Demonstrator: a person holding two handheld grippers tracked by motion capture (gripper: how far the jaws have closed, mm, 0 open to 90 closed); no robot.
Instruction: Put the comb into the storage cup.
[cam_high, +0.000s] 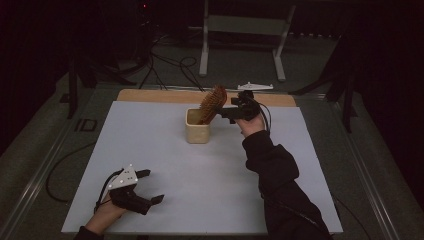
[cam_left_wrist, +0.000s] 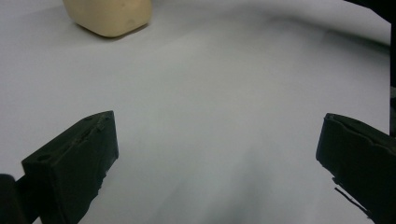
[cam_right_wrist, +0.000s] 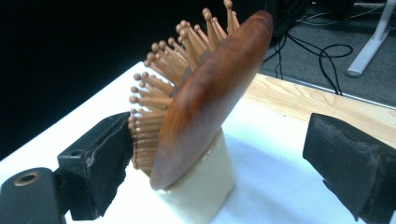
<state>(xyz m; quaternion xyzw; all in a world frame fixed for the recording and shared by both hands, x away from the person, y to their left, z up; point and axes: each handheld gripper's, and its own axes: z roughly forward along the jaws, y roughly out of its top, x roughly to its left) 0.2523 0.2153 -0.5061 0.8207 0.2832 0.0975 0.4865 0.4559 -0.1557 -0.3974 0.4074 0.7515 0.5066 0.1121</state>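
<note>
A wooden brush (cam_right_wrist: 205, 93) is standing tilted in the cream cup (cam_high: 197, 128), the right claw (cam_high: 231, 112) gaping around it, the left claw (cam_high: 150, 186) lying released on the tabletop (cam_high: 210, 190).

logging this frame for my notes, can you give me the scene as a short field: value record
surface: white board on a wooden table
cup: cream cup, upright, mid-board
brush: wooden hairbrush standing in the cup, head up, tilted
right gripper: open, jaws either side of the brush head
left gripper: open, holding nothing, near front left of board
</note>
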